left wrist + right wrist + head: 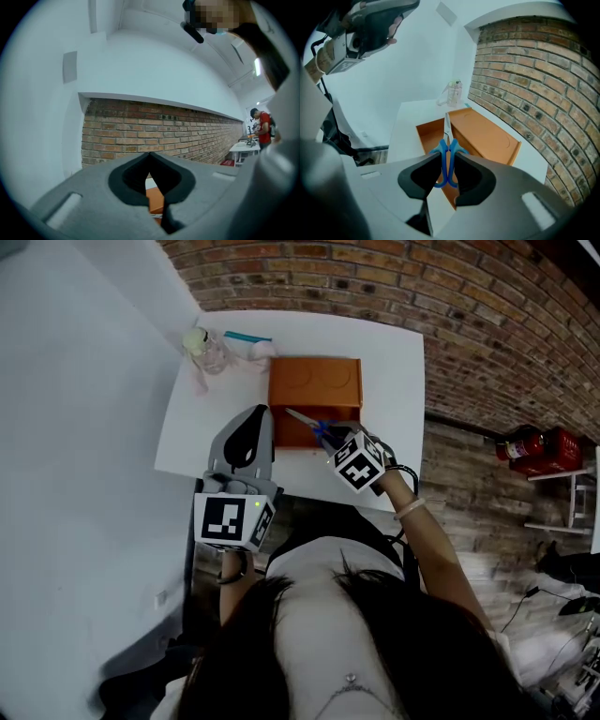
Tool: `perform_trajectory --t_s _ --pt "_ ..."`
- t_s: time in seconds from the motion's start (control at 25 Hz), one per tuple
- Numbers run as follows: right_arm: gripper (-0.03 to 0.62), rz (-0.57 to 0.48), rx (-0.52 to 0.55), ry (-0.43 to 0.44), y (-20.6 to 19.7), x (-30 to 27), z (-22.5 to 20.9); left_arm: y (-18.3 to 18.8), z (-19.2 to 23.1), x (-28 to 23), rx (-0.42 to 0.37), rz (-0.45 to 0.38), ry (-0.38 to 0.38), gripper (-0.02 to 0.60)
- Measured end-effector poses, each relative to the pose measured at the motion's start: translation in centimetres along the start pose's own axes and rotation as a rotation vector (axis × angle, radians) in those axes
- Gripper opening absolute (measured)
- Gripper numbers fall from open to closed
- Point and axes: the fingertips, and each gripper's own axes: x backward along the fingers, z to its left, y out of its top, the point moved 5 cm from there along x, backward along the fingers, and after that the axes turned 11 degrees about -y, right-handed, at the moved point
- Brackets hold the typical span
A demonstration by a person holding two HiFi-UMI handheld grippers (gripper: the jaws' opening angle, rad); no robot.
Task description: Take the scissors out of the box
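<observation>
Right gripper view: your right gripper [446, 158] clamps the scissors [446, 129] by their blue handles.
Their blades point out over the open box [487, 133]; your left gripper [150, 157] is closed, empty.

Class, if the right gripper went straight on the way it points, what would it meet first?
Likely the orange box: the right gripper, shut on the blue scissors, aims their blades down into its open inside, though depth is unclear.

blue-handled scissors [448, 144]; orange box [314, 385]; white table [394, 381]; red-brick wall [375, 277]
</observation>
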Motion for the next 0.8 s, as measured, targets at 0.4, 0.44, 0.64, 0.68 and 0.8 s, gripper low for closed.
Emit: perform_trajectory --t_s 0.4,0.44,0.64,0.68,0.8 --pt "0.098 -0.056 -0.077 -0.082 0.4 2.5 0.7 0.3 -1.1 1.7 -0.003 -0.005 -0.055 -0.001" --pt "0.098 -0.061 -0.085 -0.090 0.4 2.8 0.8 0.3 -1.3 1.9 -0.003 -0.005 -0.062 -0.001" --pt "0.098 -0.084 -0.123 -0.137 0.6 4.0 1.2 0.0 -2.0 3.3 -0.006 -0.001 -0.101 -0.002" --pt "0.098 -0.087 -0.131 -0.144 0.7 4.2 1.3 0.0 -2.0 3.6 -0.005 -0.001 -0.106 0.000" --pt "0.098 -0.098 -0.146 -0.166 0.8 5.0 1.8 -0.2 -2.0 4.5 -0.005 -0.003 -0.115 -0.002"
